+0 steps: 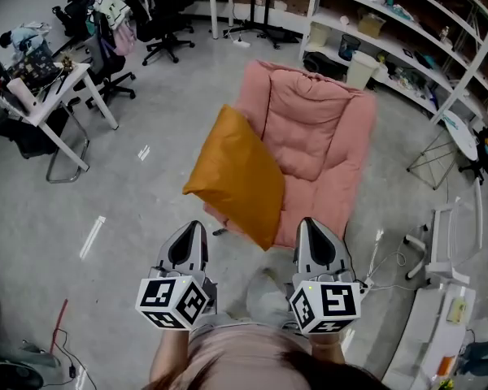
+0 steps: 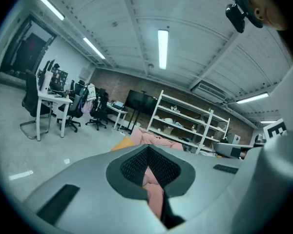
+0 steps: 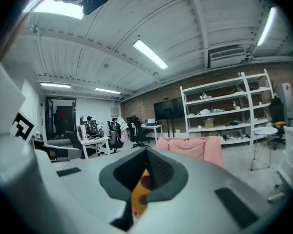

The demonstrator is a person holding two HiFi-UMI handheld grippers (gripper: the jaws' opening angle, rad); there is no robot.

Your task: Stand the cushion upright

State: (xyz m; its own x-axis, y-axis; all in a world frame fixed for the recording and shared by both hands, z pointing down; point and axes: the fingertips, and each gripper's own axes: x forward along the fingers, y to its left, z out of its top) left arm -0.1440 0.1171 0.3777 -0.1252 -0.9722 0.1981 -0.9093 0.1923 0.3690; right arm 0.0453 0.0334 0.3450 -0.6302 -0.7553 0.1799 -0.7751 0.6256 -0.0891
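Head view: an orange cushion (image 1: 236, 177) is seen propped on edge and tilted, one corner pointing down. It is leaned against the picture-left arm of a pink armchair (image 1: 321, 128), and its lower corner is hung over the front of the seat. The armchair is set on a grey floor (image 1: 138, 210).

The left gripper (image 1: 193, 228) and the right gripper (image 1: 308, 224) are held low in the view, side by side. They are pointed toward the armchair, and neither is seen touching the cushion. The left one is placed just below the cushion's lower edge, and the right one is placed at the front edge of the seat.

Left gripper view: the jaws are pressed fully together and nothing is gripped. Pink upholstery is glimpsed beyond them through the notch.

Right gripper view: the jaws are likewise closed tight and empty. Orange cushion fabric is glimpsed beyond the notch.

Surroundings: a white shelf rack (image 1: 407, 31) is stood behind the armchair, at upper right. A white desk (image 1: 53, 96) with a cluttered tabletop is noted at left. Black office chairs (image 1: 159, 23) are grouped at the top.
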